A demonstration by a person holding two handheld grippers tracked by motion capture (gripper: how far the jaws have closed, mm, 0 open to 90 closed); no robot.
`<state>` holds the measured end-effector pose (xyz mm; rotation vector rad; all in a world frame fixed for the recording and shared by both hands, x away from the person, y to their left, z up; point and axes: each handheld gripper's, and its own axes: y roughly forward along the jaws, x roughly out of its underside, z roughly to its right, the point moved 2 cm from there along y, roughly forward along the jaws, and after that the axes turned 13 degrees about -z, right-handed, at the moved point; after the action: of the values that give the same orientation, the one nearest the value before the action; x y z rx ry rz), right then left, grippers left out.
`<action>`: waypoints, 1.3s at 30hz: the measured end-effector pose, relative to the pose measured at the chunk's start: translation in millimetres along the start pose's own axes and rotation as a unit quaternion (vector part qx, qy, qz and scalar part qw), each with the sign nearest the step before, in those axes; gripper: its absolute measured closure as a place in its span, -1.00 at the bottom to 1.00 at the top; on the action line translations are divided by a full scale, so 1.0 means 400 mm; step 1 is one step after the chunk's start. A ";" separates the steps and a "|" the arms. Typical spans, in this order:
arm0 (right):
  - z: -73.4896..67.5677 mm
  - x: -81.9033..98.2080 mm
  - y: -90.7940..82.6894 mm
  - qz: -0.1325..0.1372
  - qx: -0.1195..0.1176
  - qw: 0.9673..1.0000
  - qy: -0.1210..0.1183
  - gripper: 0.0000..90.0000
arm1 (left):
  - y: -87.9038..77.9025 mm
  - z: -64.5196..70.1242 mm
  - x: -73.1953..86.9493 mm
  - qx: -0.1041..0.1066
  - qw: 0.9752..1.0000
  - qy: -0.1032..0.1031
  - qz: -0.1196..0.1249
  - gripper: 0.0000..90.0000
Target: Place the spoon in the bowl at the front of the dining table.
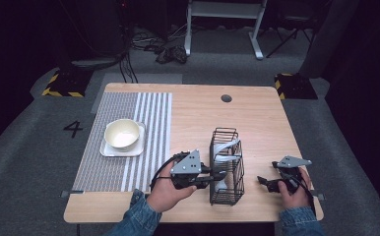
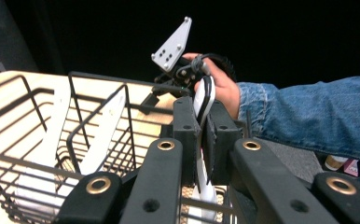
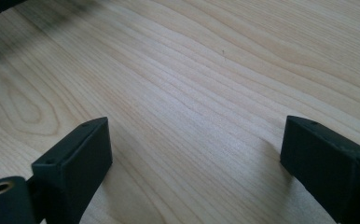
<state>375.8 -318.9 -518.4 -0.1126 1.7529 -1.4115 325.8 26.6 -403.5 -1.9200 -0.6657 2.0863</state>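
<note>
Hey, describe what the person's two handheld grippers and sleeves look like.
Both the left gripper and right gripper are black with two blocky jaws, brass-coloured rivets and a grey three-cornered plate with small holes on top. A black cable loops from the left one. Both sleeves are blue denim.

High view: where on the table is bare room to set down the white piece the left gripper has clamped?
Bare wood lies between the striped mat and the wire basket, and beyond the basket up to the far edge. It is crowded at the basket, where the left gripper clamps the white piece.
</note>
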 end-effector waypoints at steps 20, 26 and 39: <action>0.000 0.000 0.000 0.000 0.000 1.000 -0.001 -0.80 | -0.068 0.003 -0.092 -0.005 0.999 0.020 0.030 0.89; 0.000 0.000 0.000 0.000 0.000 1.000 0.000 -0.80 | -0.072 0.005 -0.110 0.000 0.999 0.022 0.038 0.89; 0.000 0.000 0.000 0.000 0.001 1.000 0.000 -0.80 | -0.113 -0.011 -0.116 -0.019 0.998 -0.003 0.061 0.89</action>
<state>375.6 -318.9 -518.3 -0.1120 1.7517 -1.4136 329.4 45.5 -341.3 -2.0245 -0.6082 2.1668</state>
